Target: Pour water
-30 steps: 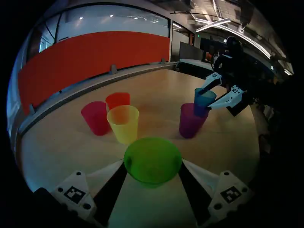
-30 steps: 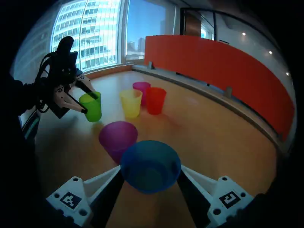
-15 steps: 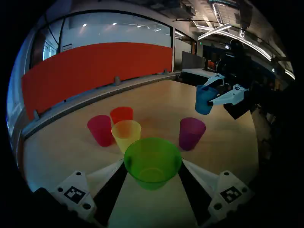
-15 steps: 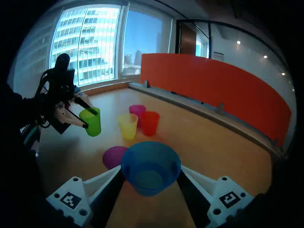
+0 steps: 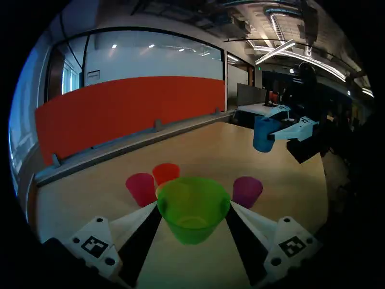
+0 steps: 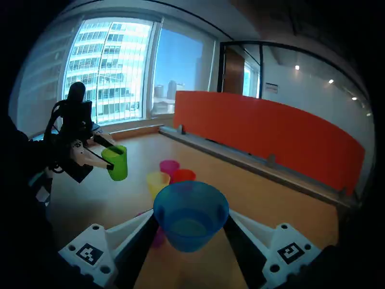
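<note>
**Two cups held aloft over one table**

The left gripper [image 5: 193,214] clamps both fingers on a green cup [image 5: 193,229], which is upright and clear above the wooden table [image 5: 202,149]. The right gripper [image 6: 191,222] grips a blue cup [image 6: 191,238] the same way, also upright and above the table. On the table stand a pink cup [image 5: 141,188], a red cup [image 5: 166,172], a purple cup [image 5: 247,190] and a yellow cup [image 6: 158,182], close together. Beyond the table's far edge runs an orange wall panel [image 5: 130,106]. Whether either held cup contains water cannot be told.
</note>
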Available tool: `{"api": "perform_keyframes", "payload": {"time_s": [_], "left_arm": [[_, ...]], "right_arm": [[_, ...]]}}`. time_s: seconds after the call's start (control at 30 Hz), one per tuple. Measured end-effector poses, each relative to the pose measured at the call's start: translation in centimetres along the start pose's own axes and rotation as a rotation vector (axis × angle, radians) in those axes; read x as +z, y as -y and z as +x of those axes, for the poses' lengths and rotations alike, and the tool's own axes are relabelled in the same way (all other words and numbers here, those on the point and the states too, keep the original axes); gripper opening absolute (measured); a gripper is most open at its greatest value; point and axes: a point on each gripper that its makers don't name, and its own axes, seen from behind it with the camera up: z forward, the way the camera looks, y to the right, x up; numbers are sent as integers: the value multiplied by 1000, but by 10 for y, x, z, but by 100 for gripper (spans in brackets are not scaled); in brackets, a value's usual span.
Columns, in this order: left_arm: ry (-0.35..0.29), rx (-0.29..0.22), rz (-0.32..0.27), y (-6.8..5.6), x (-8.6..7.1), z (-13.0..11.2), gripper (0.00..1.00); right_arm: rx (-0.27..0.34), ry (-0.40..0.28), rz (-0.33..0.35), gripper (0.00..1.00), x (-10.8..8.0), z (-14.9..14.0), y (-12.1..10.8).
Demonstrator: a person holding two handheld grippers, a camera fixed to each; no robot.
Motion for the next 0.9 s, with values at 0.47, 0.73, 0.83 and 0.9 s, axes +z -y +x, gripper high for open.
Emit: {"api": "perform_keyframes", "payload": {"time_s": [0.47, 0.73, 0.83, 0.9], "left_arm": [[-111, -12, 11, 1, -7, 43, 88], [-150, -13, 11, 0, -10, 59, 88], [-162, -18, 7, -1, -11, 64, 88], [-170, -21, 3, -2, -12, 67, 88]], "right_arm": [[-2, -92, -13, 90, -4, 35, -5], [10, -139, -11, 90, -7, 51, -5], [11, -150, -11, 90, -8, 55, -5], [10, -154, -12, 89, -7, 56, -6]]}}
